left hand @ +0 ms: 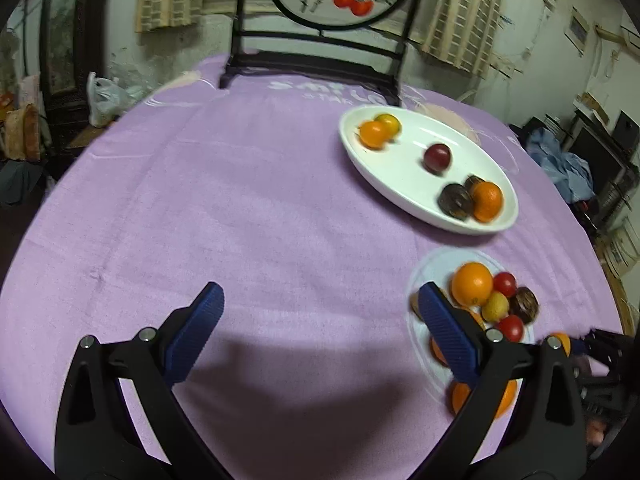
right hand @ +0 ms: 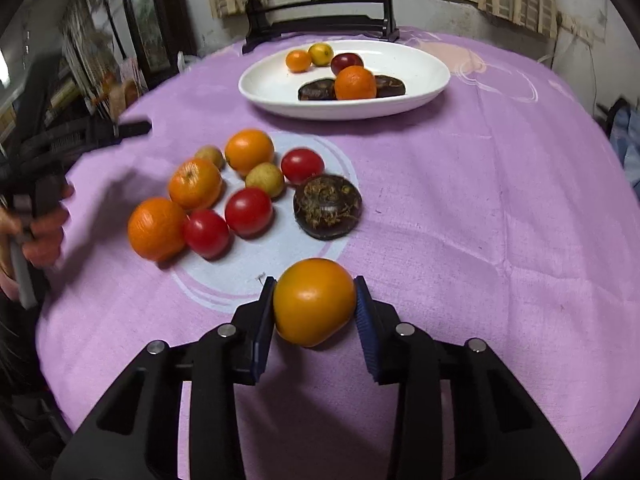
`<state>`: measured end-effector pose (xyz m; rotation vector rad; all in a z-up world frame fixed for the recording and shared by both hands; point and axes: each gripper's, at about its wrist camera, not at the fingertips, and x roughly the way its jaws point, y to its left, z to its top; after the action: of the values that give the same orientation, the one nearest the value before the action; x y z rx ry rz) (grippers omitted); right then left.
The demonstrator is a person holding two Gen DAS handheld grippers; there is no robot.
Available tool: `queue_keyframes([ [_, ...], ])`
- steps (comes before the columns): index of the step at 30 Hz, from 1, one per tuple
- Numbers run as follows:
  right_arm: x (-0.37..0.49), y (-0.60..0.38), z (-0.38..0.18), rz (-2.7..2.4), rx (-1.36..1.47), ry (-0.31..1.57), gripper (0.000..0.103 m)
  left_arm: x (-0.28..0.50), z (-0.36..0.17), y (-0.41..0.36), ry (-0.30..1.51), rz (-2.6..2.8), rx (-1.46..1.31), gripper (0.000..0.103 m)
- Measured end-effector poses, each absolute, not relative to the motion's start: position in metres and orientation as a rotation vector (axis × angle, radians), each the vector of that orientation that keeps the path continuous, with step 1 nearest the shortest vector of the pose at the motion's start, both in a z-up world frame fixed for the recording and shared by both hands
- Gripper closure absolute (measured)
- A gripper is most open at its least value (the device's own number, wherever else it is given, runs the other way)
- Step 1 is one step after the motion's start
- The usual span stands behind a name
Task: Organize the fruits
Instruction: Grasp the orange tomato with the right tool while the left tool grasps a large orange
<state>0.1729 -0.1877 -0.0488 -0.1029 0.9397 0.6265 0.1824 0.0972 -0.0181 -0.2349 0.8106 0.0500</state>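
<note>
The purple tablecloth [right hand: 460, 208] carries my white oval dish [right hand: 424, 80] at the far side, already holding oranges, a dark plum and dark flat fruits, with a loose pile of oranges [right hand: 195, 184] and red tomatoes [right hand: 248, 211] on the pale circle nearer me. My left gripper [left hand: 318, 322] hangs spread wide over bare cloth beside that pile. My right gripper [right hand: 315, 308] is clamped on a yellow-orange tomato [right hand: 314, 302], just above the cloth.
</note>
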Motion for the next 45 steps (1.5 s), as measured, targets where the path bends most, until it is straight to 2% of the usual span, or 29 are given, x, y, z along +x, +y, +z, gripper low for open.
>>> queue_keyframes([
  [4, 0.178, -0.203, -0.038, 0.616, 0.001, 0.895, 0.065, 0.174, -0.022, 0.074, 0.875, -0.279, -0.236, 0.006],
  [6, 0.182, -0.208, -0.040, 0.585, 0.022, 0.908, 0.065, 0.162, -0.018, 0.051, 0.848, -0.369, -0.125, 0.014],
  [8, 0.185, -0.210, -0.042, 0.570, 0.032, 0.929, 0.065, 0.153, -0.019, 0.035, 0.844, -0.449, -0.057, 0.030],
  [11, 0.185, -0.210, -0.042, 0.572, 0.036, 0.931, 0.065, 0.148, -0.023, 0.022, 0.868, -0.523, -0.023, 0.045],
  [28, 0.178, -0.205, -0.041, 0.601, 0.019, 0.924, 0.065, 0.164, -0.045, -0.001, 0.950, -0.483, 0.054, 0.046],
  [32, 0.176, -0.203, -0.040, 0.609, 0.011, 0.918, 0.065, 0.166, -0.048, -0.001, 0.952, -0.473, 0.055, 0.057],
  [45, 0.172, -0.203, -0.039, 0.669, 0.039, 0.910, 0.065, 0.153, -0.036, 0.012, 0.894, -0.531, -0.035, 0.058],
])
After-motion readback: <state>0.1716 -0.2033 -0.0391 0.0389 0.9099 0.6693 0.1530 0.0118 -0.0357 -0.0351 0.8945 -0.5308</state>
